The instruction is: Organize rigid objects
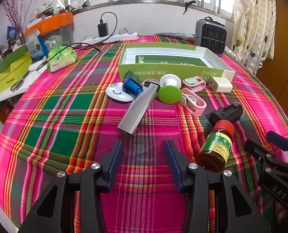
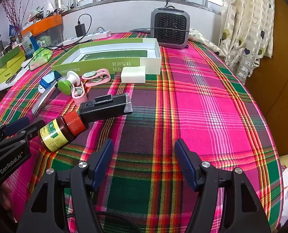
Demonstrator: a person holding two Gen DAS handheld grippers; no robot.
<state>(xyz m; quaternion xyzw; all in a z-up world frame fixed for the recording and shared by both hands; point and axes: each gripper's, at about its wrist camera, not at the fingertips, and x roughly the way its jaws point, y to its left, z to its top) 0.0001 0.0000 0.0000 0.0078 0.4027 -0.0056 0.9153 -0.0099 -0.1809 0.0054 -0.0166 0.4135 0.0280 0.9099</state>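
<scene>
Small rigid objects lie on a plaid cloth in front of an open green and white box point(image 1: 124, 67) point(image 2: 151, 66). Among them are a silver bar point(image 1: 136, 112), a blue clear block point(image 1: 133, 85), a white smiley disc point(image 1: 116, 93), a green and white knob point(image 1: 169, 93) point(image 2: 66, 84), pink clips point(image 1: 194, 101) point(image 2: 97, 76), a white charger point(image 1: 222, 84) point(image 2: 133, 74), a black device point(image 1: 226, 113) point(image 2: 105, 107) and a brown red-capped bottle point(image 1: 216, 147) point(image 2: 60, 132). My left gripper point(image 1: 144, 151) stands open over bare cloth, left of the bottle. My right gripper point(image 2: 144, 151) is open, right of the bottle, holding nothing.
A grey heater point(image 1: 211, 35) point(image 2: 170, 28) stands behind the box. A power strip point(image 1: 113, 37) with a plugged charger lies at the back. Boxes, an orange bin point(image 1: 50, 26) and clutter fill a side shelf at left. A curtain point(image 2: 247, 25) hangs at right. Bare cloth spreads right of the objects.
</scene>
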